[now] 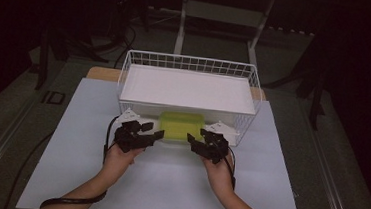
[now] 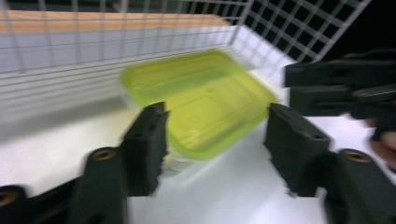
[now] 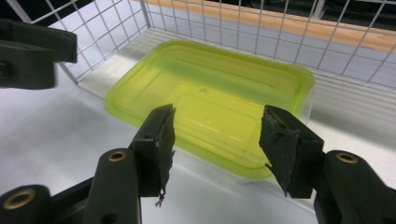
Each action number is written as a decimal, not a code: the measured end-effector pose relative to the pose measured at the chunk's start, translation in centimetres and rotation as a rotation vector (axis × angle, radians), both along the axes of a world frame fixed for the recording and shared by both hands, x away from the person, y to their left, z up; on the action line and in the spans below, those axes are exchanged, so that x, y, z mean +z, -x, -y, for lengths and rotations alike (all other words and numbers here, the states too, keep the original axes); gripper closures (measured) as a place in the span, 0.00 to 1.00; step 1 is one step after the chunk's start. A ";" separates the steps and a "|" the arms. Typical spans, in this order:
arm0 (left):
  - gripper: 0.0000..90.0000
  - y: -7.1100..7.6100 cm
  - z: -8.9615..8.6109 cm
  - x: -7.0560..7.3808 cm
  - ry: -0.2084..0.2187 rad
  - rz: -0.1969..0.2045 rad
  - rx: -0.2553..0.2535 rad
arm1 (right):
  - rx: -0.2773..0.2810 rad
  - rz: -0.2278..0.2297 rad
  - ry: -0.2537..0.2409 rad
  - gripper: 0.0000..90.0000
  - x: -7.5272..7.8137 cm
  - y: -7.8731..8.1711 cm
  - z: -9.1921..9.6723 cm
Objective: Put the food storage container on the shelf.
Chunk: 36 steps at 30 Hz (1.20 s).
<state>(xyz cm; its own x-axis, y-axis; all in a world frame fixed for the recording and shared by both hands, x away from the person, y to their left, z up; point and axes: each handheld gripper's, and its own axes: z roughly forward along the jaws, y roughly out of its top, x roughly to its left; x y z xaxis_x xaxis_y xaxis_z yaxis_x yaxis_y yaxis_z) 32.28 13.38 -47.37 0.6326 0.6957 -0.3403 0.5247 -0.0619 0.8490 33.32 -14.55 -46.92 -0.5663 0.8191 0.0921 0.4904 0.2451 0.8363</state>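
Fingers (image 2: 144, 144) of the left gripper (image 1: 147, 133) stand spread with nothing pinched between them, and the fingers (image 3: 159, 149) of the right gripper (image 1: 196, 141) are spread and empty as well. In each gripper view the yellow-green container (image 1: 182, 125) lies beyond the fingertips, apart from the pads, so neither gripper bears on it. The container sits flat on the white floor in the lower space of the white wire basket (image 1: 191, 64), under the white shelf (image 1: 187, 88) that spans the basket. It is lid up and half tucked in through the basket's open front. The two grippers flank it from the person's side, left at its left corner and right at its right corner, both pointing inward toward it. That matched stance fits a wide, shallow box that is easier to carry or slide level from both ends than from one. The open front explains the low, level approach, since the shelf above blocks any reach from the top. The basket stands on a pale sheet (image 1: 68, 165) that covers the tabletop (image 1: 98, 72), whose wooden edge shows behind it. The left gripper view is somewhat blurred, so the container's near rim cannot be read finely there.
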 end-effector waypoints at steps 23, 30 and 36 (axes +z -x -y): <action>0.00 5.1 -3.1 -1.5 -0.050 0.120 -0.051 | 0.023 -0.040 0.088 0.97 -1.9 2.0 -1.9; 0.00 6.3 -3.5 -2.0 -0.064 0.170 -0.037 | 0.028 -0.049 0.097 1.00 -2.8 1.5 -2.2; 0.00 6.2 -3.5 -2.3 -0.059 0.164 -0.037 | 0.028 -0.059 0.108 1.00 -3.7 0.8 -2.9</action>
<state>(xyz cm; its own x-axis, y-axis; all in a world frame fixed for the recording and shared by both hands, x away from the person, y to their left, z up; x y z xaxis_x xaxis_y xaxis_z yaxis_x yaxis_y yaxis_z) 26.06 16.89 -49.71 0.7019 0.6865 -0.1896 0.3759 -0.1310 0.9174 32.54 -11.68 -50.64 -0.5856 0.8097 0.0383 0.5299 0.3467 0.7740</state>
